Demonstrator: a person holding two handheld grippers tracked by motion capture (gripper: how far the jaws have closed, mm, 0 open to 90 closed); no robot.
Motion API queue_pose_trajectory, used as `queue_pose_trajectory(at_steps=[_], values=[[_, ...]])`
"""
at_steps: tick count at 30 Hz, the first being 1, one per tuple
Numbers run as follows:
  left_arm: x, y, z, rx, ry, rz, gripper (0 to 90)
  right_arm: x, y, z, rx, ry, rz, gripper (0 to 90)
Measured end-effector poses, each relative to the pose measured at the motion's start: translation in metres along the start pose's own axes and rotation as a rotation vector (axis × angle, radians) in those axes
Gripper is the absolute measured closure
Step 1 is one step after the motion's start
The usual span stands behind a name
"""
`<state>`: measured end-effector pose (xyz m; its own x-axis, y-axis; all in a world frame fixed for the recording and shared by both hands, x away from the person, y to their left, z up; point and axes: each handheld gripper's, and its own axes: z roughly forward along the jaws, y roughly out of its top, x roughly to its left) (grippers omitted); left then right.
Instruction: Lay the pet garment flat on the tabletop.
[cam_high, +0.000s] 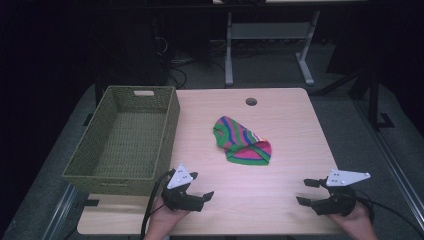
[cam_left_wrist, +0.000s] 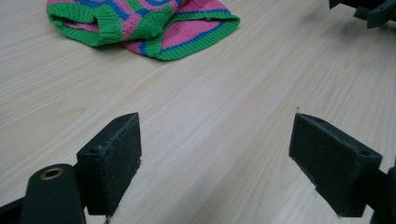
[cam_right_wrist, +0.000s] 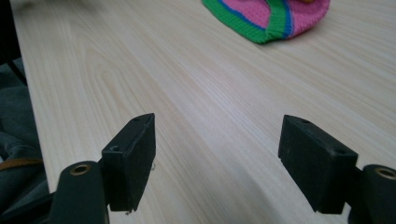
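A striped knitted garment (cam_high: 242, 141) — pink, green and blue — lies crumpled near the middle of the wooden table (cam_high: 280, 200), to the right of a green woven basket (cam_high: 125, 140). The left gripper (cam_high: 196, 186) and the right gripper (cam_high: 306, 191) hover at the near edge, well apart from it — both with jaws spread wide, nothing between them.

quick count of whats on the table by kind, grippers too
striped knitted garment: 1
woven basket: 1
grippers: 2, the left gripper and the right gripper, both open and holding nothing
total: 4
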<state>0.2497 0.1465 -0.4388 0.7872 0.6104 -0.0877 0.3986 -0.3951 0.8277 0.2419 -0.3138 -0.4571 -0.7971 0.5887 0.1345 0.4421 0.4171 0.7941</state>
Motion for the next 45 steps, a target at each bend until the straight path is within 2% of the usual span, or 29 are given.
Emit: queue_pose_trajectory(at_steps=[5, 8, 13, 17, 19, 22, 25, 28, 33, 37, 45], values=[[0.001, -0.001, 0.002, 0.014, -0.006, 0.011, 16.6, -0.002, 0.001, 0.001, 0.006, -0.002, 0.003, 27.1], [0.002, -0.001, 0.002, 0.012, -0.013, 0.0, 16.6, -0.003, 0.002, 0.003, 0.009, 0.005, 0.007, 27.0], [0.002, -0.002, 0.002, 0.015, -0.014, 0.003, 16.6, 0.0, 0.007, 0.004, 0.023, 0.005, -0.011, 26.3], [0.002, -0.002, 0.001, 0.008, -0.005, 0.007, 16.6, 0.001, 0.011, 0.003, 0.012, 0.008, -0.021, 26.2], [0.004, -0.003, 0.0, 0.004, -0.007, -0.011, 16.5, 0.001, 0.016, 0.003, 0.006, 0.013, -0.025, 26.3], [0.005, -0.003, -0.001, 0.003, -0.009, -0.012, 16.5, 0.001, 0.023, 0.005, 0.006, 0.005, -0.047, 26.4], [0.005, -0.003, -0.001, 0.004, -0.006, -0.008, 16.6, 0.001, 0.03, 0.009, 0.033, 0.019, -0.054, 26.3], [0.005, -0.003, 0.0, 0.006, -0.003, -0.001, 16.5, -0.002, 0.036, 0.012, 0.043, 0.069, -0.03, 25.0], [0.005, -0.003, 0.0, 0.008, -0.006, 0.003, 16.6, -0.006, 0.046, 0.015, 0.05, 0.096, -0.004, 22.7], [0.005, -0.003, 0.0, 0.014, 0.005, -0.003, 16.6, -0.009, 0.055, 0.018, 0.065, 0.133, 0.0, 22.7], [0.008, -0.004, -0.001, 0.009, 0.005, -0.009, 16.6, -0.015, 0.076, 0.031, 0.109, 0.16, -0.016, 23.1]])
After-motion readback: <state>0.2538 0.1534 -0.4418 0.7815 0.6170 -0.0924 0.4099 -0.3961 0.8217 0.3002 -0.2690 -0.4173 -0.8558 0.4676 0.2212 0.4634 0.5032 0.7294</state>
